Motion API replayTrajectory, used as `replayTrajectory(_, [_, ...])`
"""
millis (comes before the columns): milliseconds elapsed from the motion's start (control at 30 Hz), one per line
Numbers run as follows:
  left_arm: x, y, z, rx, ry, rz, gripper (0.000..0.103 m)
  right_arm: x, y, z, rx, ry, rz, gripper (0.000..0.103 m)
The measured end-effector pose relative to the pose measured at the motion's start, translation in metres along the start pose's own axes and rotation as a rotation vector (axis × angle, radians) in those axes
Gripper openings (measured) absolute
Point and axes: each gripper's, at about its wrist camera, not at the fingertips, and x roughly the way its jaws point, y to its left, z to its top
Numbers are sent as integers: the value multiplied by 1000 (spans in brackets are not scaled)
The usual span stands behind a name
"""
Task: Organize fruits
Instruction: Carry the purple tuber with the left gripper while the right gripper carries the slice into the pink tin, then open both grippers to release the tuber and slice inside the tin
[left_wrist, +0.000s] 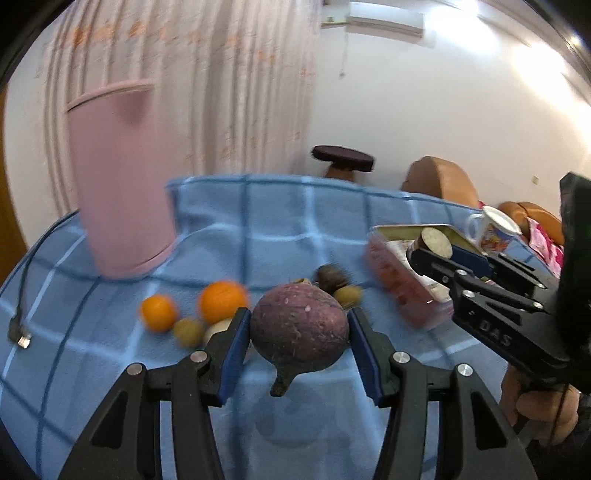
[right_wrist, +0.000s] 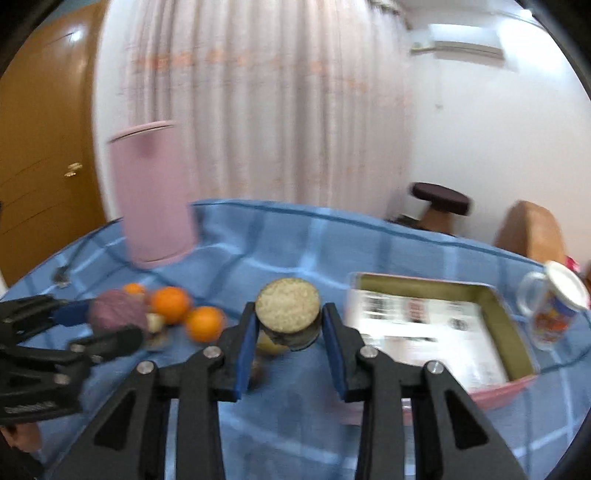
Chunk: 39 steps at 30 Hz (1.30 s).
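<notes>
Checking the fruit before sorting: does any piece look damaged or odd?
Yes. The piece in the right gripper is not whole: the cut fruit shows a flat, pale, grainy face. The purple fruit in the left gripper looks intact.

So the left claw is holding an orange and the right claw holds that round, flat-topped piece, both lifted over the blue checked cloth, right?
Not quite. The left claw holds a purple fruit with a stem, not an orange; the left wrist view shows it. The oranges lie on the blue checked cloth behind it. The right claw does hold the round, flat-topped piece.
</notes>
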Motion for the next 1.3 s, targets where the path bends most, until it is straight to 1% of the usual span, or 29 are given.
replayTrajectory(100, [13,-29,10,40,-19,-39,55,3,-35,-2,46,8,-94,37])
replayTrajectory(233, [37,-63,20,80,-27,-83,55,7,-80,-5,103,35,-170,38])
replayTrajectory(300, [51,-76,25,84,-16,-105,55,9,-98,-7,114,52,-213,38])
replayTrajectory(433, [75,-105,34,97,5,-140,55,11,-124,-10,151,73,-236,38])
replayTrajectory(600, [99,-130,40,113,26,-148,55,14,-147,-14,193,87,-225,38])
replayTrajectory(700, [110,-136,41,105,49,-159,55,18,-150,-15,208,102,-214,38])
replayTrajectory(767, [115,-140,40,121,51,-163,55,20,-153,-15,222,108,-198,38])
replayTrajectory(867, [120,-143,38,144,58,-174,55,23,-153,-16,222,118,-193,38])
replayTrajectory(1033, [129,-143,34,149,92,-183,55,28,-152,-17,225,134,-176,38])
replayTrajectory(1233, [129,-141,35,142,96,-169,55,32,-158,-19,268,146,-141,39])
replayTrajectory(1300, [128,-142,35,143,84,-173,58,30,-158,-19,277,132,-122,40])
